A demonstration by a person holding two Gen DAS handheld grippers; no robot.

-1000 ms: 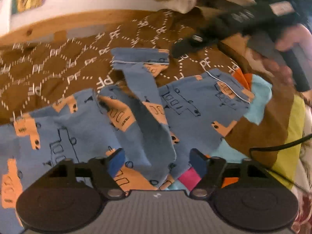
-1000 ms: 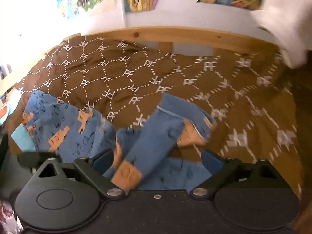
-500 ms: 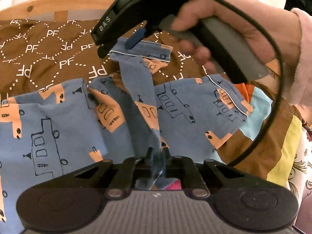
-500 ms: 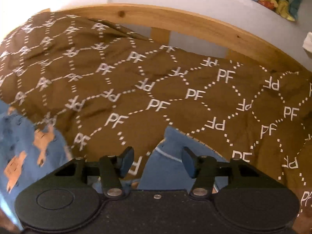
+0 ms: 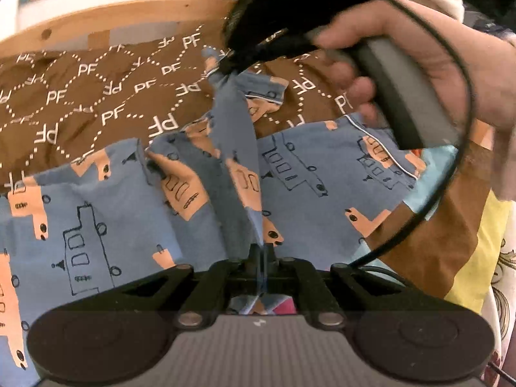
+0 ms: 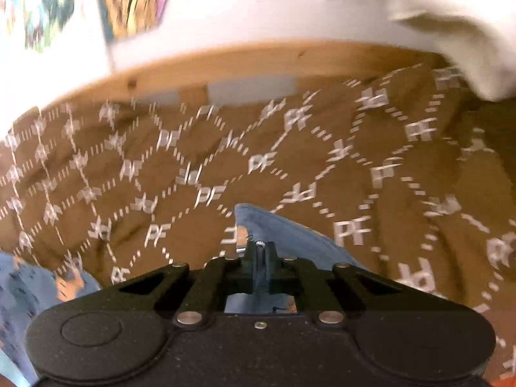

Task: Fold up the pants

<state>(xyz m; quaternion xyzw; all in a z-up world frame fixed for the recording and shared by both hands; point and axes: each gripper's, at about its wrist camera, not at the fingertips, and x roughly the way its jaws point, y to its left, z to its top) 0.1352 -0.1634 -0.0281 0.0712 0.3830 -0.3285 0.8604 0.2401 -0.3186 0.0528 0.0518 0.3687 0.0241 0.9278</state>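
Note:
Blue pants (image 5: 106,213) with orange and black truck prints lie spread on a brown bedspread. My left gripper (image 5: 262,253) is shut on the near end of a twisted pant leg (image 5: 235,148) that runs up the middle. My right gripper (image 6: 259,251) is shut on the far cuff of that leg (image 6: 277,229). In the left wrist view the right gripper (image 5: 232,64) pinches the cuff above the bedspread, held by a hand (image 5: 403,45). The leg is stretched between both grippers.
The brown bedspread (image 6: 322,161) with white PF marks covers the bed. A wooden bed rail (image 6: 225,64) and a white wall with pictures stand behind. A white cloth (image 6: 451,32) hangs at upper right. A black cable (image 5: 445,174) loops over a yellow and brown blanket (image 5: 467,245).
Both grippers went from open to shut: the left closed on the near end of the leg, then the right closed on the far cuff and lifted it slightly.

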